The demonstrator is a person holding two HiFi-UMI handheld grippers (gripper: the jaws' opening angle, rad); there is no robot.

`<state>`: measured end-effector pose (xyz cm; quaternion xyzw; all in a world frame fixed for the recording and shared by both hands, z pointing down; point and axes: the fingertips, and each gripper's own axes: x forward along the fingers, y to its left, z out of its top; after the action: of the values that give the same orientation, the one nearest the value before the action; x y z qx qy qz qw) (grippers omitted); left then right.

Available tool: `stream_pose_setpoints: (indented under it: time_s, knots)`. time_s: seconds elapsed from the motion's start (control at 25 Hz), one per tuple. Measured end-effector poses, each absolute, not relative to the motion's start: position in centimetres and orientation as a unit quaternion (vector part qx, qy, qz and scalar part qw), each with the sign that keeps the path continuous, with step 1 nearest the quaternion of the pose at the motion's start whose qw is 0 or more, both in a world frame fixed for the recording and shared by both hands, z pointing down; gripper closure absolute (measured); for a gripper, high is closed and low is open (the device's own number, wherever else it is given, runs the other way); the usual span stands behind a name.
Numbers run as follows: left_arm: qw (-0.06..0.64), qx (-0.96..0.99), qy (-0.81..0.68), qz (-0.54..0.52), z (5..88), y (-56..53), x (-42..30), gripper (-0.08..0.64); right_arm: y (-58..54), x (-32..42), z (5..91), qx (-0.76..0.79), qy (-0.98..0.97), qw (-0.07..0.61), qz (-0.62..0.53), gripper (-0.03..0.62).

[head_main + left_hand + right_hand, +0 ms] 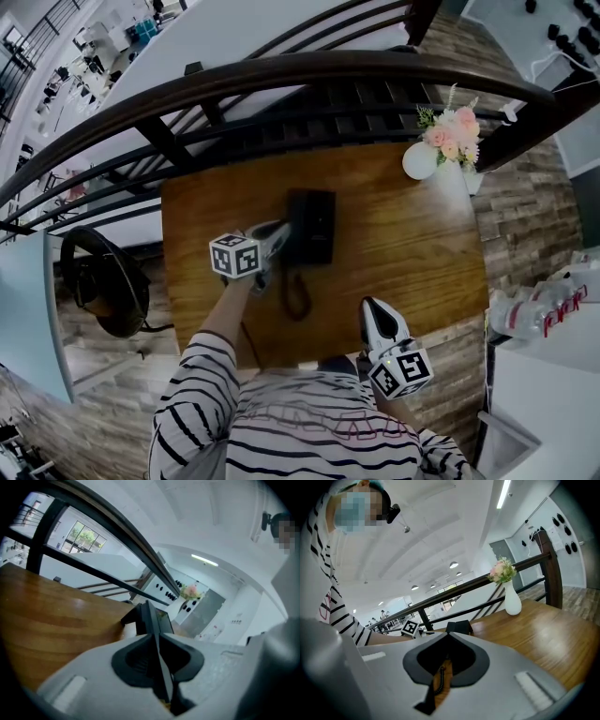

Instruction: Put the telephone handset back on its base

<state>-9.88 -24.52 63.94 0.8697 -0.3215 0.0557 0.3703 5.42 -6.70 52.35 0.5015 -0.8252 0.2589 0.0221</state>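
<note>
Head view steeply down over the desk (403,244); both gripper views low, close, across it, phone (311,225) shared.

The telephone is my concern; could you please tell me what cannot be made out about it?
Head view: the left gripper covers the telephone's left side, so the handset's seating is hidden.
Left gripper view: dark on dark, so whether the jaws press anything is unclear.
Right gripper view: the right gripper's body hides all but the telephone's top.
</note>
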Motion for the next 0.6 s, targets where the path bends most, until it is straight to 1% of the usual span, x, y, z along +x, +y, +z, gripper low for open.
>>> stream_pose_setpoints:
  time_s: [0.32, 0.6]
  knots:
    - [0.339, 0.879, -0.335, 0.027, 59.9, -23.1, -11.4, 0.477, -6.5, 4.9, 51.0, 0.487, -0.837, 0.015, 0.25, 0.592]
    - [0.29, 0.894, -0.342, -0.004, 54.5, -19.8, -12.6, 0.479, -6.3, 4.0, 49.8, 0.469, -0.852, 0.008, 0.232, 0.592]
